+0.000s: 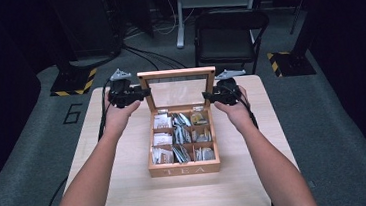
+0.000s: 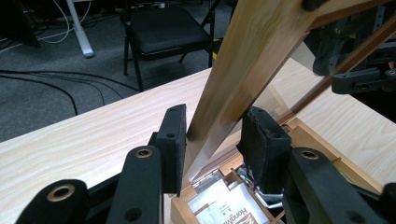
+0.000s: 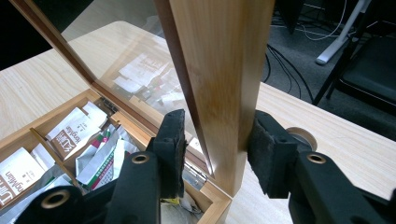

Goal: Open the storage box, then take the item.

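Two hand-held grippers are flanking the raised lid (image 1: 176, 74) of a wooden tea box (image 1: 185, 170), which is sitting at the middle of the surface (image 1: 128, 193). The left hand-held gripper (image 1: 142, 93) is straddling the lid's left frame edge, jaws partly open; its own view is showing a gap at one pad, so contact is hard to judge. Inside the box, nine compartments are holding tea sachets (image 1: 161, 121), their print too small to read from above. The right hand-held gripper (image 1: 206, 96) is bracketing the right frame edge, jaws likewise partly open, pads close alongside the wood.
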Tool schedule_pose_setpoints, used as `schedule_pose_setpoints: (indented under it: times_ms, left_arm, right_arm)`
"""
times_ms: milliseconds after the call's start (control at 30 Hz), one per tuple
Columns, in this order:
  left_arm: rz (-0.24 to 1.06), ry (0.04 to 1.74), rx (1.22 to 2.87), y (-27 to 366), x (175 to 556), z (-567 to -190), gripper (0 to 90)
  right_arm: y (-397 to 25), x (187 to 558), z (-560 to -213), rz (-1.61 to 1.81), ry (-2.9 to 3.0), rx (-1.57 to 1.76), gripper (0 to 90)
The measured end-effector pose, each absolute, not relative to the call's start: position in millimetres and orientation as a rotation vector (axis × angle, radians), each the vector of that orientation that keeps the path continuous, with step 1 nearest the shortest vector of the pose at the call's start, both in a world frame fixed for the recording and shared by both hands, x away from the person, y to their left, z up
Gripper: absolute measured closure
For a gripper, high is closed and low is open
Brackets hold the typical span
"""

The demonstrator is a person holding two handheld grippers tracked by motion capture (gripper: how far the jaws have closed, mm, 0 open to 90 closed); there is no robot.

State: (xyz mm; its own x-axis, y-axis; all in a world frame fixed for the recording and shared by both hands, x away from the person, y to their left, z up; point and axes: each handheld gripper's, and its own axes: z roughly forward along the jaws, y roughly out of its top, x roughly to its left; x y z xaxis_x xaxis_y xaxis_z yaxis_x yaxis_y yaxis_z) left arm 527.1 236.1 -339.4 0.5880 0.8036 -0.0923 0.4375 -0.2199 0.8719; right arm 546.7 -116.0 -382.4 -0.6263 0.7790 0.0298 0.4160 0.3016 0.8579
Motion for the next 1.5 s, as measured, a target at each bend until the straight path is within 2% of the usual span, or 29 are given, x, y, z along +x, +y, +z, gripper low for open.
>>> schedule_pose_setpoints:
  times_ms: [300,900,1233,1333,1500]
  left_arm:
    - [0.467,1.031,1.852,236.3,532.1,-344.7,61.4]
    - [0.468,1.066,1.851,232.7,540.6,-356.3,62.4]
    - [0.466,1.059,1.852,235.1,540.9,-358.0,59.2]
    - [0.481,1.061,1.861,234.3,539.5,-357.8,53.6]
    - [0.481,1.053,1.873,234.6,535.8,-359.1,53.8]
  right_arm:
    - [-121.9,552.6,-385.3,1.296,2.18,1.084,61.3]
    - [-119.2,558.4,-380.5,1.26,2.199,1.088,61.5]
    - [-119.5,563.2,-381.3,1.268,2.19,1.11,62.0]
    - [-119.5,564.4,-381.7,1.273,2.187,1.11,62.4]
    - [-120.1,566.7,-382.2,1.276,2.185,1.118,62.9]
